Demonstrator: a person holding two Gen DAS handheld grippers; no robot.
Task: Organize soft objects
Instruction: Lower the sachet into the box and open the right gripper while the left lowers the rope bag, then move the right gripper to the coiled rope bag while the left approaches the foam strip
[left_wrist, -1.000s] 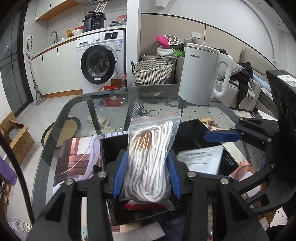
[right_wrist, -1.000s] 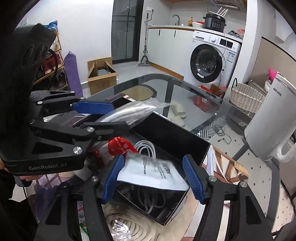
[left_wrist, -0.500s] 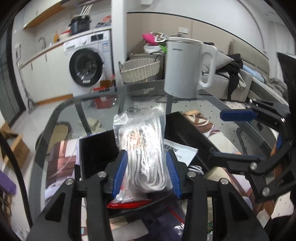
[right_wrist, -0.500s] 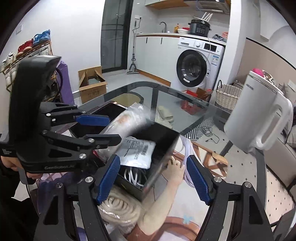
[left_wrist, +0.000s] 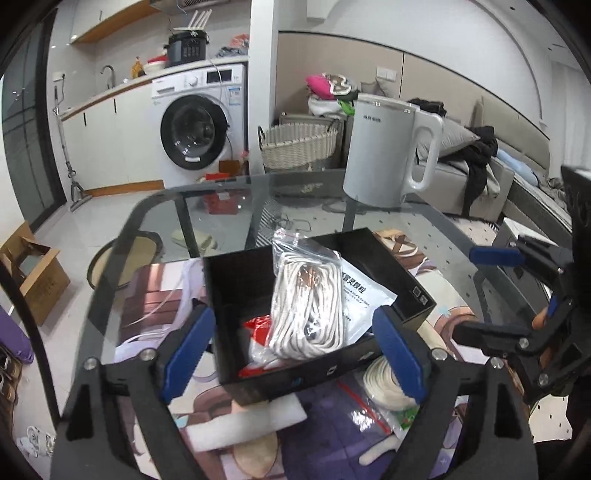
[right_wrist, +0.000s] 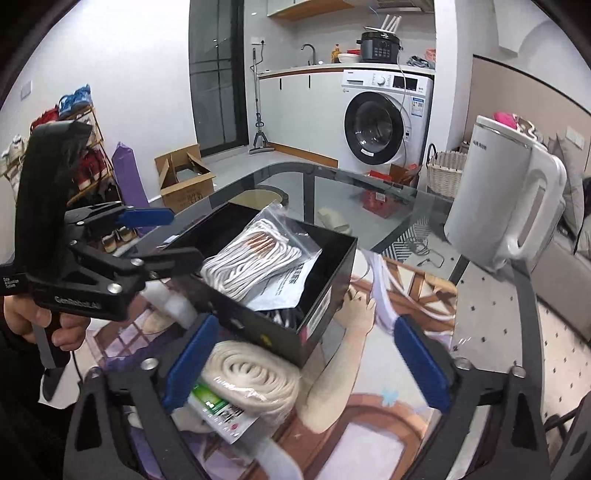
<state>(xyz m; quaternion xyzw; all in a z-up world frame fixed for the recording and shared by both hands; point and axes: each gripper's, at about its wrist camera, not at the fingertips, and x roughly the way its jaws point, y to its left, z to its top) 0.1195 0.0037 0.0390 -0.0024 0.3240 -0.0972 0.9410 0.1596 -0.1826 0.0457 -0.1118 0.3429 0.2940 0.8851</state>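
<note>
Both tools opening, empty: left tool (left_wrist: 291, 349), right tool (right_wrist: 306, 358); rope bag (left_wrist: 306, 306) in box (left_wrist: 413, 291).

White walls and a pale tiled floor (right_wrist: 236, 162) frame the room. A washing machine (left_wrist: 199, 133) sits under a white counter (right_wrist: 295, 70) with a tap and a black cooker (right_wrist: 380, 46). A dark glass door (right_wrist: 218, 74) stands beside it, a mop (right_wrist: 258, 110) leaning nearby. A wicker basket (left_wrist: 299, 146) rests by a pillar, a grey sofa (left_wrist: 480, 177) strewn with clothes further right. A cardboard box (right_wrist: 184, 177) and a shoe rack (right_wrist: 81, 147) stand on the floor beyond the glass table (left_wrist: 229, 206).
</note>
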